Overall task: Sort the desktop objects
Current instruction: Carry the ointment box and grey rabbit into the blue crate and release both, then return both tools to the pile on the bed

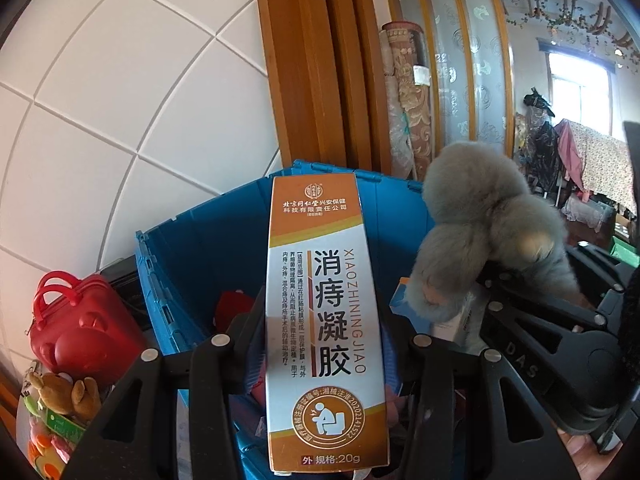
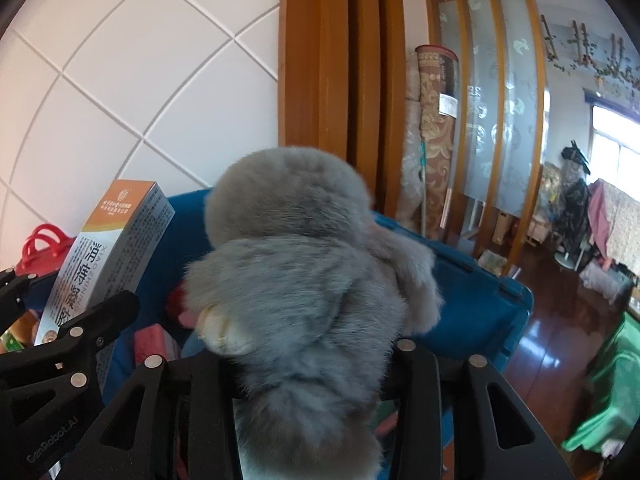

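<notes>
The left gripper holds a tall white-and-orange box upright, its fingers partly open and closed against the box's two sides. The box sits at the centre of the left wrist view, over the open blue crate, whose rim runs from 9 o'clock round to 1 o'clock behind it. Inside the crate, red and pink things show only in part.

The right gripper has a grey plush toy between its fingers. The fur hides the pads, so I cannot tell whether they press on it; the gap is moderate. The toy fills the middle of the right wrist view, above the blue crate, and in the left wrist view it appears at 2 o'clock, just beside the box.

Outside the crate, at 8 o'clock in the left wrist view, stands a red case with handles, and below it a small brown teddy bear. A white tiled wall rises behind, with a wooden door frame at 12 o'clock.
</notes>
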The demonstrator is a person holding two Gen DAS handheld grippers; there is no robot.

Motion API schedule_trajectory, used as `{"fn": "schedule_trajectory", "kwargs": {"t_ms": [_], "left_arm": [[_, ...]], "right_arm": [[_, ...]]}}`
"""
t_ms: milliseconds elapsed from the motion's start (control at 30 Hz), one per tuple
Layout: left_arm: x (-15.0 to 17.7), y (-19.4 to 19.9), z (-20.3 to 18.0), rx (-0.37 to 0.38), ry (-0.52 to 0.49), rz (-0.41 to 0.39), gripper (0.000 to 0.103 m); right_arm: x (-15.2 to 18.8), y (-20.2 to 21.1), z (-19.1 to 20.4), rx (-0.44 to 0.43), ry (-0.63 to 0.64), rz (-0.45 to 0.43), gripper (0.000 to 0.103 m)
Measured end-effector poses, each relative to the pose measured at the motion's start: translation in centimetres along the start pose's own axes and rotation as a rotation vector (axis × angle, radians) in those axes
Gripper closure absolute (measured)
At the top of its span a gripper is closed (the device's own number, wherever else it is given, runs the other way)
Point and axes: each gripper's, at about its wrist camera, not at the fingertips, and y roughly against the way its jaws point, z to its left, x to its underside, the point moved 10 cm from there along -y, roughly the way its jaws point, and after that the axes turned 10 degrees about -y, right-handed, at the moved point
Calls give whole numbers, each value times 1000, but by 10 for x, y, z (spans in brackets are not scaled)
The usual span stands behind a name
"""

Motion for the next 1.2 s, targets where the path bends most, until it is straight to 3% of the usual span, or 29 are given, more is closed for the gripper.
{"fn": "schedule_trajectory", "kwargs": {"t_ms": [67,133,167,233,367,600,833,1033,1200], "left_arm": [[3,-3,-1,3,3,18,56],[6,-4,-1,5,5,26,43],[7,-4,0,-3,11,25,40],[8,-2,2,-4,20,19,31],[9,0,7,1,40,18,25],[18,5,13,-10,42,23,24],[55,24,46,-24,115,28,24],[110,47,92,-202,150,52,24],[166,60,120,-275,197,98,24]], "right_arm": [[-1,0,-4,18,0,-5,54],[-4,2,-8,30,-1,-18,40],[-6,2,-10,34,-1,-24,26],[-10,6,-15,66,4,-47,20],[-16,13,-28,98,-4,-73,1],[-18,19,-31,94,-4,-80,0],[-4,34,-3,-20,0,-60,0],[16,53,46,-127,49,-51,0],[36,70,102,-240,126,-47,0]]}}
